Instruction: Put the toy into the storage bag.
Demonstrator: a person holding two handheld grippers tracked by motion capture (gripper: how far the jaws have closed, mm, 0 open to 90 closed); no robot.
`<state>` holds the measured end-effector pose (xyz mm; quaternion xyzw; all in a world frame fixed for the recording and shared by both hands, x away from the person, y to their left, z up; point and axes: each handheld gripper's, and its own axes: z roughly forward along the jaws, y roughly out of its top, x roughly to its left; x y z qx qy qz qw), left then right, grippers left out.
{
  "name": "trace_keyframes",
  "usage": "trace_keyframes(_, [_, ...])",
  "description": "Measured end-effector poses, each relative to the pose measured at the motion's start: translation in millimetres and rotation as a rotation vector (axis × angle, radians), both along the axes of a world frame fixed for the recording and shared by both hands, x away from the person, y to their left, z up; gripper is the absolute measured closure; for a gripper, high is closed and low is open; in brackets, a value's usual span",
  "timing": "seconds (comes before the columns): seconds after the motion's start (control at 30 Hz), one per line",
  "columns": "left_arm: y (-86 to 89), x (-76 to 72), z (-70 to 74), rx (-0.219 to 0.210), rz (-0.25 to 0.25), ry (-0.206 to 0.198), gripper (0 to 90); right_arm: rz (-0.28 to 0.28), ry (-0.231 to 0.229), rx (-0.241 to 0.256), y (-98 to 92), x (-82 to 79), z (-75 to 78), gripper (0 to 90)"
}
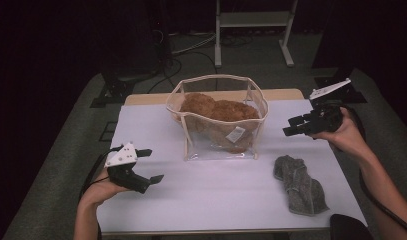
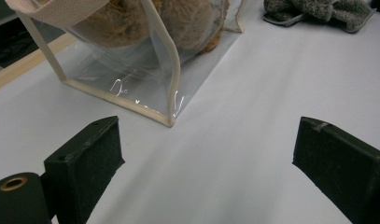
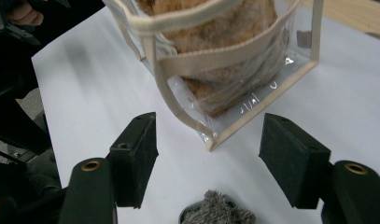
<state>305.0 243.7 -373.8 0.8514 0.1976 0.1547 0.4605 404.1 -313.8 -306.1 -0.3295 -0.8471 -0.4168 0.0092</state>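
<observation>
A clear plastic bag (image 1: 218, 117) with beige trim stands upright at the table's middle back, and brown fluffy fabric (image 1: 216, 112) fills it. Its near corner (image 2: 169, 119) lies ahead of my left gripper (image 2: 211, 154), which is open and empty. In the high view the left gripper (image 1: 155, 165) hovers at the front left of the table. My right gripper (image 1: 289, 126) is held to the right of the bag, open and empty. Between its jaws (image 3: 211, 154) the bag (image 3: 225, 60) shows ahead. A crumpled grey cloth (image 1: 299, 185) lies at the front right.
The white table top (image 1: 216, 200) has bare room in front of the bag. A metal stand (image 1: 253, 25) and cables (image 1: 191, 47) sit on the floor behind. A dark object (image 1: 348, 227) pokes in at the front right corner.
</observation>
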Motion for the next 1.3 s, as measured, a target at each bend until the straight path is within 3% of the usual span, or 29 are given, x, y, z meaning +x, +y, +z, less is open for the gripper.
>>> trace_keyframes(0.6, [-0.1,0.4,-1.3,0.004,0.004,0.005,7.3,-0.022,0.054,0.043,-12.0,-4.6,-35.5,35.4])
trace_keyframes(1.3, [-0.1,0.3,-2.4,-0.003,0.0,0.007,7.2,-0.025,0.092,0.082,-16.0,-12.7,-63.0,34.8])
